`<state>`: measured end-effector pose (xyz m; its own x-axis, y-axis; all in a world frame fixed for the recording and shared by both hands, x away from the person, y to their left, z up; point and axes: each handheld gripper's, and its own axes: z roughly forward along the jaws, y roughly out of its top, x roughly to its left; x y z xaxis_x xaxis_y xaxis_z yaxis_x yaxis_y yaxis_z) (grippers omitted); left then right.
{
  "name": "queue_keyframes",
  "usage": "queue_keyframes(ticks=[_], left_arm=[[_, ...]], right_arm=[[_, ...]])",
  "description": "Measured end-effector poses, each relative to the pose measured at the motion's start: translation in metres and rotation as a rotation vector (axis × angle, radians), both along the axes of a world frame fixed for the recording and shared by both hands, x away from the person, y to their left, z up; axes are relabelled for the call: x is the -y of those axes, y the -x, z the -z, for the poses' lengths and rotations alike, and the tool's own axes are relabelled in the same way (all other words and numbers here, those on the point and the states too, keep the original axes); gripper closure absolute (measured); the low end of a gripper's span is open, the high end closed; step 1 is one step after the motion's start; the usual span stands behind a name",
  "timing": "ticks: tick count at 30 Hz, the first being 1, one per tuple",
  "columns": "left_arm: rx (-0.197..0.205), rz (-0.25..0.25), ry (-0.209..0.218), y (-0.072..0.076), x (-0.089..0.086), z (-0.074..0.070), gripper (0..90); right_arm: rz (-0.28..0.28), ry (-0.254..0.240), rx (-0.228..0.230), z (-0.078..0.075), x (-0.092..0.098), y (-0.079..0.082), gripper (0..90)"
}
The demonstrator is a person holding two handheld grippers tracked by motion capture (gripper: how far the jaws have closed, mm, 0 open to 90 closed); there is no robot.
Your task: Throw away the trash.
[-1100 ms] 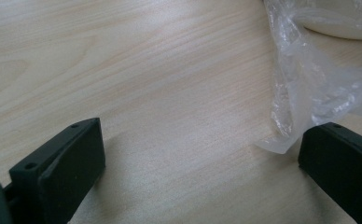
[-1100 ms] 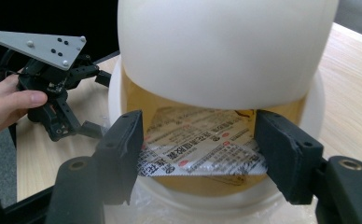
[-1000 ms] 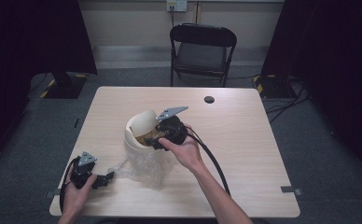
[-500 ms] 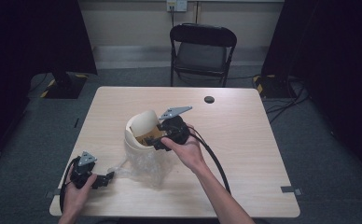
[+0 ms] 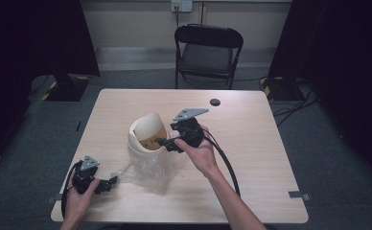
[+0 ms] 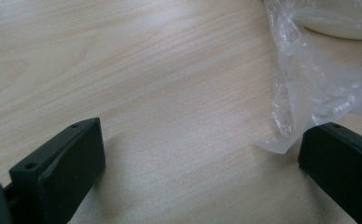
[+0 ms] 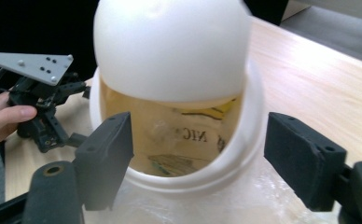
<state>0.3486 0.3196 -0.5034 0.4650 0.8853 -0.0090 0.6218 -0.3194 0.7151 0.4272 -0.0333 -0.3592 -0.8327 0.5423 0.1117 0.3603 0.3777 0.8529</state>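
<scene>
A light wooden table [image 5: 251,143] fills the middle of the high view, with a black folding chair [image 5: 208,48] beyond its far edge. Near the table's centre stands a cream bin [image 5: 143,139], its swing lid tipped back over yellowish printed paper [image 7: 188,140] inside; crumpled clear plastic [image 5: 150,167] spreads from its base. The right gripper [image 5: 167,142] sits released at the bin's rim. The left gripper [image 5: 108,184] rests released near the front-left corner, one jaw touching the plastic's edge. A small black disc [image 5: 215,102] lies toward the far side.
</scene>
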Motion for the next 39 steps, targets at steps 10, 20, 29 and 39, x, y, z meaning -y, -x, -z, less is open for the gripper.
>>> queue_keyframes(ticks=[10, 20, 29, 39], left_arm=[[-0.001, 0.0, -0.006, 0.001, 0.0, 0.0, 0.0], [-0.001, 0.0, -0.005, 0.001, 0.0, 0.0, 0.0], [-0.001, 0.0, -0.005, 0.001, 0.0, 0.0, 0.0], [-0.001, 0.0, -0.005, 0.001, 0.0, 0.0, 0.0]], right_arm=[[0.091, -0.011, 0.019, 0.001, 0.029, -0.001, 17.6], [0.157, -0.008, 0.011, 0.009, 0.066, 0.002, 14.5], [0.243, -0.006, 0.005, 0.013, 0.097, 0.007, 14.5], [0.325, 0.006, -0.005, 0.023, 0.128, 0.014, 14.5]])
